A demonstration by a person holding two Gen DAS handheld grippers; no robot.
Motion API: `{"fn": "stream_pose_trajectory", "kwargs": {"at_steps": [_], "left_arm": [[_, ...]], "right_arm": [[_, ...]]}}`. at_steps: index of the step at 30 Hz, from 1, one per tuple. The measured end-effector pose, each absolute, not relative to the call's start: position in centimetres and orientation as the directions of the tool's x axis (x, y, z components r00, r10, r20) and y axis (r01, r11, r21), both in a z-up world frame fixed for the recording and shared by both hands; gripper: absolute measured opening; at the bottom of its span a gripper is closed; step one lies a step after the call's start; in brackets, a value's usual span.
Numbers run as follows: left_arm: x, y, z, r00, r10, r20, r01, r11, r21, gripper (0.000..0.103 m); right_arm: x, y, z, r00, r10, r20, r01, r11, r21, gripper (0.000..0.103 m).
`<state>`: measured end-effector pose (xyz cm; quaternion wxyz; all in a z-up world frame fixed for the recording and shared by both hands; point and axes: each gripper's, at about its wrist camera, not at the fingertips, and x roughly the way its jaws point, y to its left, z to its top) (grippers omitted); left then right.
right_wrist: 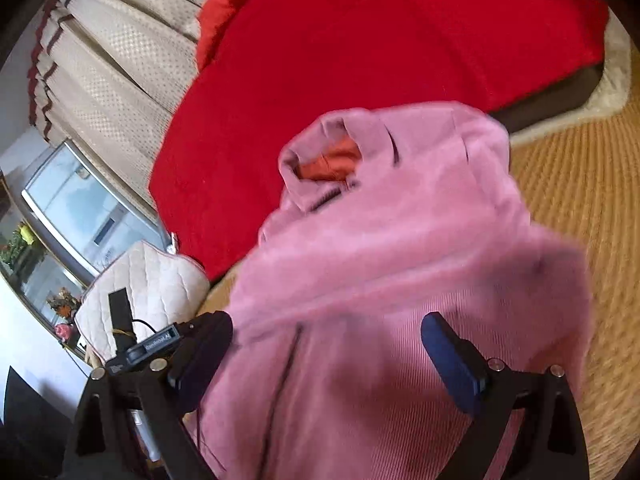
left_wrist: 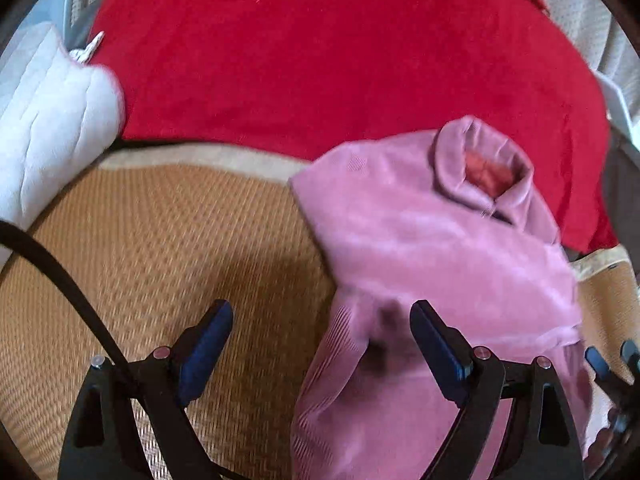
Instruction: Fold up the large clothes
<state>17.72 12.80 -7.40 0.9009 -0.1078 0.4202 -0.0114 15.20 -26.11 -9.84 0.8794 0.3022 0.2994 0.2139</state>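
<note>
1. Count: one pink garment (left_wrist: pixel 432 248), one red blanket (left_wrist: pixel 320 60), one white quilted cushion (left_wrist: pixel 52 120), one woven mat (left_wrist: pixel 160 260).
2. Pink garment lies on the mat, collar at 12 o'clock overlapping the red blanket.
3. My left fingers (left_wrist: pixel 322 344) are spread wide, tilted downward, nothing pinched; garment hem lies under the right one.
4. My right fingers (right_wrist: pixel 326 356) are spread over the garment; whether they touch the cloth I cannot tell.
</note>
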Motion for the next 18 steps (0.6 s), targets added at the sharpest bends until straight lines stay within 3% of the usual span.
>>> {"fn": "stream_pose_trajectory", "kwargs": {"at_steps": [4, 7, 9, 10, 13, 18], "left_arm": [[19.2, 12.4, -6.6, 0.672, -0.162, -0.722, -0.043, 0.965, -0.257, 0.091], [21.0, 10.1, -8.5, 0.586, -0.064, -0.808, -0.080, 0.987, -0.136, 0.091], [22.1, 9.1, -10.5, 0.461, 0.030, -0.887, -0.070, 0.998, -0.003, 0.092], [21.7, 9.3, -10.1, 0.489, 0.031, -0.872, -0.074, 0.997, -0.006, 0.092], [20.9, 9.7, -7.4, 0.548, 0.037, -0.835, -0.071, 0.997, -0.002, 0.091], [23.2, 9.7, -4.8, 0.630, -0.024, -0.776, -0.063, 0.995, -0.082, 0.092]], "right_arm": [[18.3, -28.7, -8.0, 0.712, 0.625, -0.319, -0.203, 0.619, 0.759, 0.098], [21.7, -28.9, -8.2, 0.668, 0.667, -0.329, -0.203, 0.589, 0.782, 0.098], [24.5, -28.8, -11.1, 0.593, 0.640, -0.488, -0.069, 0.645, 0.761, 0.098], [25.5, -28.7, -12.6, 0.529, 0.619, -0.580, 0.019, 0.675, 0.738, 0.097], [25.1, -28.8, -10.8, 0.563, 0.589, -0.580, -0.045, 0.722, 0.690, 0.097], [26.7, -28.9, -7.6, 0.603, 0.643, -0.472, -0.160, 0.678, 0.718, 0.098]]}}
